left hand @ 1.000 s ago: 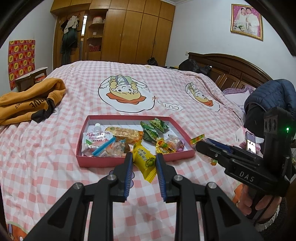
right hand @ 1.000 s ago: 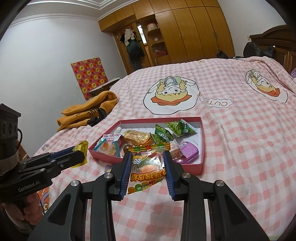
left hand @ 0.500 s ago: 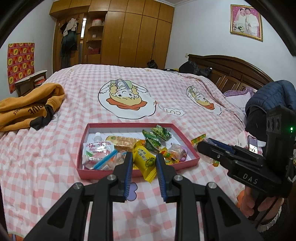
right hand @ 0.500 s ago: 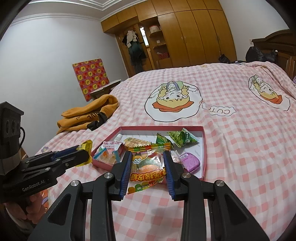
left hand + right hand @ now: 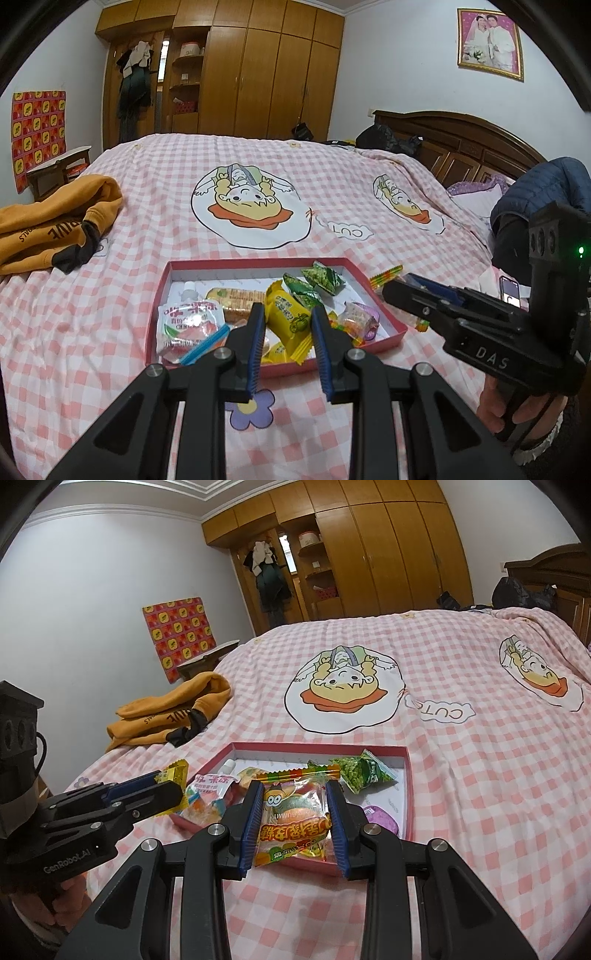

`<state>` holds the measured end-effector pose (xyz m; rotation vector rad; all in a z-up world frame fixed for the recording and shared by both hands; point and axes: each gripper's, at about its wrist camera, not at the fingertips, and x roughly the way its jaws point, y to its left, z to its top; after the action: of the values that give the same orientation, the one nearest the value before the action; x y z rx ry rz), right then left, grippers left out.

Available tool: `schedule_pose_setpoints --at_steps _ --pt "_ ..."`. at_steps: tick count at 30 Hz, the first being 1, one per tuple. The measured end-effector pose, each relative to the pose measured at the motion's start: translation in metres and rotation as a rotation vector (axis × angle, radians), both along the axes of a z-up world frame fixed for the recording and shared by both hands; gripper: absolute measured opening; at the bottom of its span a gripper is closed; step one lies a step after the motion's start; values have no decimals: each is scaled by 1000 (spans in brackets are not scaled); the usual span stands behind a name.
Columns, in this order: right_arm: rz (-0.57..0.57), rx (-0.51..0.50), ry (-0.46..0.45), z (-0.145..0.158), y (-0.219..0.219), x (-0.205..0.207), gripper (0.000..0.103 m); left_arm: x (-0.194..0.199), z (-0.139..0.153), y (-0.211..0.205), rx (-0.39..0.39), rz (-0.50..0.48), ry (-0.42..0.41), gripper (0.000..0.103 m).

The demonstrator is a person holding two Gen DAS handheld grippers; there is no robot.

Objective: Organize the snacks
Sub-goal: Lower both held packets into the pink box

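Now | left tongs (image 5: 288, 325) clamp yellow packet (image 5: 290, 321) | right tongs (image 5: 293, 812) clamp gummy bag (image 5: 293, 821) | both over tray (image 5: 406, 775)

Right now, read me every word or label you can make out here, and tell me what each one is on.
"DAS": right gripper body.
"GenRobot.AI": left gripper body.
"CUT": speech bubble on the pink checked bedspread, printed upside down.
Orange hoodie: partial letters only.
Yellow snack packet, gummy packet, other wrappers: print too small to read.
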<state>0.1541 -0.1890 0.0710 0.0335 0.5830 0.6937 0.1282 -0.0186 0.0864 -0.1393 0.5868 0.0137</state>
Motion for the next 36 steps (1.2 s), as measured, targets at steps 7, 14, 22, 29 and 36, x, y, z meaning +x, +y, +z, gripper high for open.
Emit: schedule_pose_setpoints --at_steps 7,14,22,29,36 --pt "-3 -13 25 -11 5 11 35 12 -8 5 -2 7 9 26" --pt "-13 -25 45 -24 10 20 35 21 -23 11 -3 15 33 26" --pt "-33 -72 29 -40 18 27 35 33 -35 14 18 29 38 27" --pt "-42 -91 -5 -44 22 29 35 39 -43 15 35 32 51 27" --pt "-48 -95 -20 -45 24 31 35 42 -46 16 41 39 53 28"
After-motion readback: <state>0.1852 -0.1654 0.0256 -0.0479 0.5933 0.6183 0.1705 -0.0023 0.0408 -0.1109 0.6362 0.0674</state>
